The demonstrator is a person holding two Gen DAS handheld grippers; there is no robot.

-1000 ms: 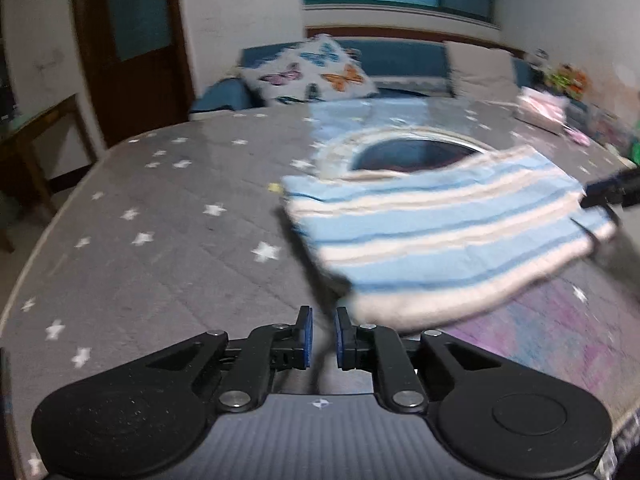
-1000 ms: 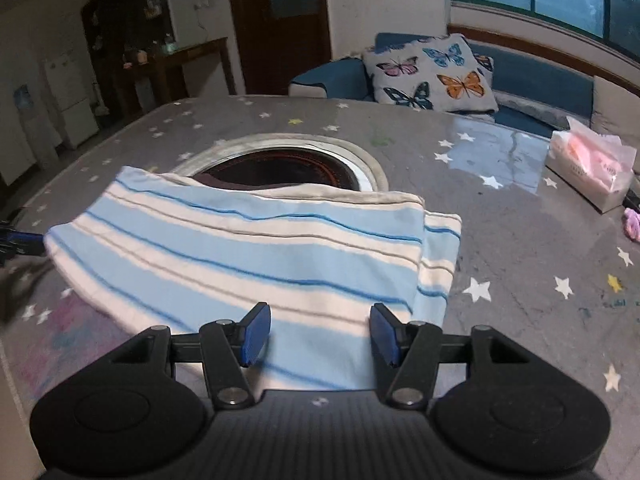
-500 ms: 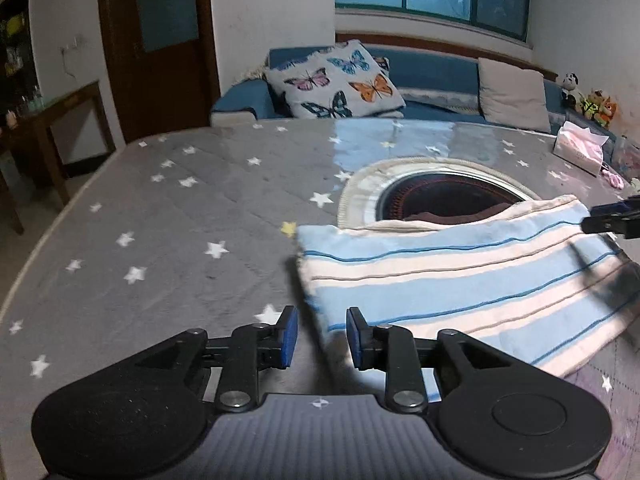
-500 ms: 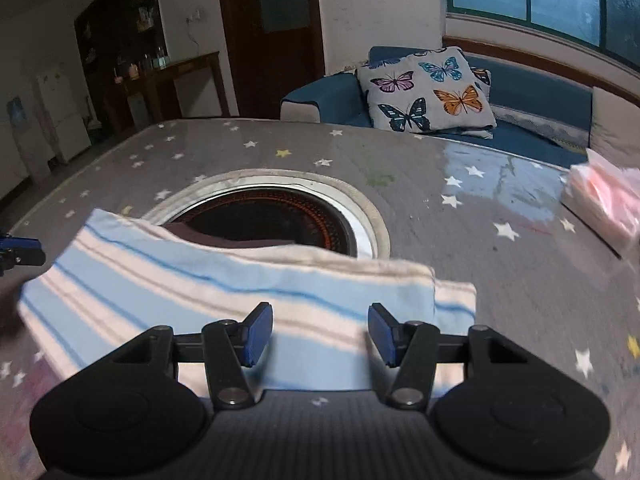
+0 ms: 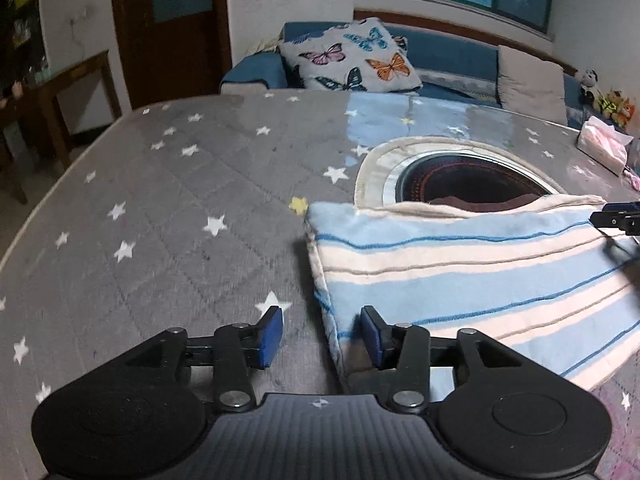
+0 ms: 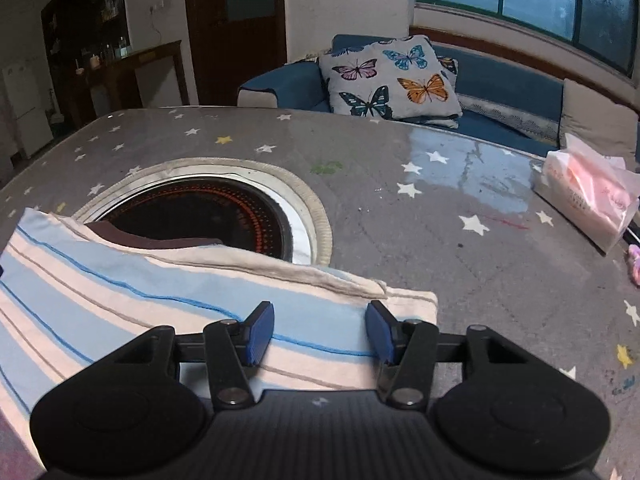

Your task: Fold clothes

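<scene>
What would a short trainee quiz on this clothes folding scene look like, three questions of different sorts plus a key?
1. True or false: the right gripper is clamped on the striped garment.
2. What does the garment's far edge partly cover? A. the round burner B. the tissue pack C. the butterfly pillow
3. Fill in: the grey table cover is printed with ____.

Key: 1 false, its pads stand apart above the cloth; the left gripper is opening too, the garment's near corner between its jaws. 2 A. 3 stars.
</scene>
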